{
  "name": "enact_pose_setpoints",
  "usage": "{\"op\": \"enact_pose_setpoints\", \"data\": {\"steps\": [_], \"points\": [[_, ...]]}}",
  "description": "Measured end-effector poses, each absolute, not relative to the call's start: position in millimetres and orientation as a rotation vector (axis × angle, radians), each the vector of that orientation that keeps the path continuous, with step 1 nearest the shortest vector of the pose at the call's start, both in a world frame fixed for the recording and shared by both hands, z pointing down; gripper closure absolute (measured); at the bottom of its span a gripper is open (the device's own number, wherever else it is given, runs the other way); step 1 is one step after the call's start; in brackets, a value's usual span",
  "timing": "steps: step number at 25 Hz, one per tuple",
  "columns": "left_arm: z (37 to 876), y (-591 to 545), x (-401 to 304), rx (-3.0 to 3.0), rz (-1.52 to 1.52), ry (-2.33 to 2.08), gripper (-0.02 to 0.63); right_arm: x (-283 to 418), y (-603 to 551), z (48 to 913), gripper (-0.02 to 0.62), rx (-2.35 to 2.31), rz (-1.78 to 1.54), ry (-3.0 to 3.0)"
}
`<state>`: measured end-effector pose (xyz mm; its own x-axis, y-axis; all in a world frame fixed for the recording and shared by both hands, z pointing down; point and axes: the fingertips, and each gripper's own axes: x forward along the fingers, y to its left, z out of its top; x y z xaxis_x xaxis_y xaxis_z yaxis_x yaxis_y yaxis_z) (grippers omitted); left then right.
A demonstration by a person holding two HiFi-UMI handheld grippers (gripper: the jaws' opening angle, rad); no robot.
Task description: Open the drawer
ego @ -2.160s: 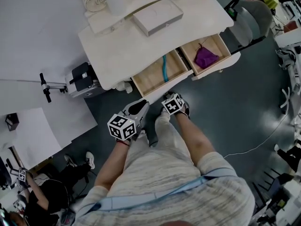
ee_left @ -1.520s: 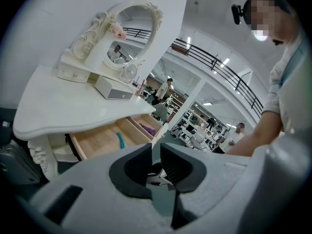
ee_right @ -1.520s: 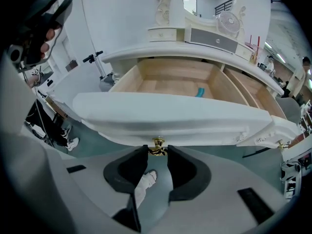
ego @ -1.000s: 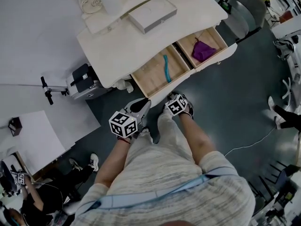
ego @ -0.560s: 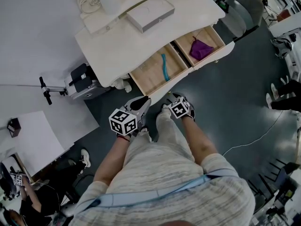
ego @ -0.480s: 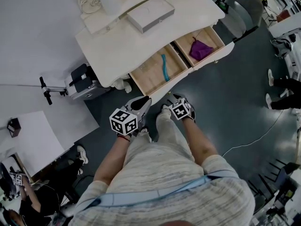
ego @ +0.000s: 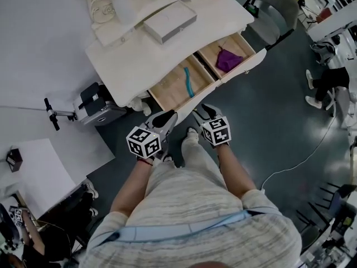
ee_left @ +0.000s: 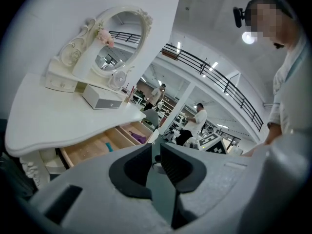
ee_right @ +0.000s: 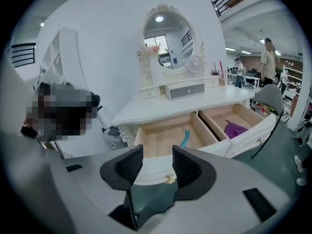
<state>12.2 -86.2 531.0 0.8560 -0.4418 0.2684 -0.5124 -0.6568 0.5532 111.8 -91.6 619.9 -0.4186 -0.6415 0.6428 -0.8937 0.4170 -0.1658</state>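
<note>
Both drawers of the white dressing table (ego: 134, 54) stand pulled out. The left drawer (ego: 167, 88) holds a teal object (ego: 188, 81); the right drawer (ego: 215, 48) holds a purple cloth (ego: 226, 59). My right gripper (ego: 202, 111) hangs just in front of the left drawer, open and empty. In the right gripper view the right gripper (ee_right: 157, 162) frames that drawer's white front, with the gold handle (ee_right: 169, 179) lying beyond the jaws, untouched. My left gripper (ego: 165, 119) hovers beside it. In the left gripper view the left gripper (ee_left: 156, 155) has its jaws a narrow slit apart, with nothing between them.
A grey box (ego: 170, 21) and an oval mirror (ee_right: 168, 33) sit on the tabletop. A grey chair (ego: 276, 10) stands to the table's right, and a black-and-white device (ego: 97, 102) sits on the floor to its left. A cable (ego: 301, 161) runs across the floor. People stand at the far right.
My right gripper has drawn back from the left drawer's front toward the person and risen. The left gripper has lifted slightly. Both drawers stay pulled out.
</note>
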Motion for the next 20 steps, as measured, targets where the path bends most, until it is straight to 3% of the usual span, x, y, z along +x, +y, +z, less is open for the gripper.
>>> {"op": "enact_pose_setpoints", "data": {"steps": [7,14,20], "points": [[484,-83,21,2.469,0.040,-0.622,0.545,101,-97,517,0.434,1.437,0.537,-2.380],[438,-65,22,2.545,-0.063,-0.548,0.545,95,-75,445,0.578,1.530,0.381,-2.475],[410,-44,9,2.585,-0.128,-0.536,0.545,86,-46,414,0.586,1.573,0.406,-2.528]]}}
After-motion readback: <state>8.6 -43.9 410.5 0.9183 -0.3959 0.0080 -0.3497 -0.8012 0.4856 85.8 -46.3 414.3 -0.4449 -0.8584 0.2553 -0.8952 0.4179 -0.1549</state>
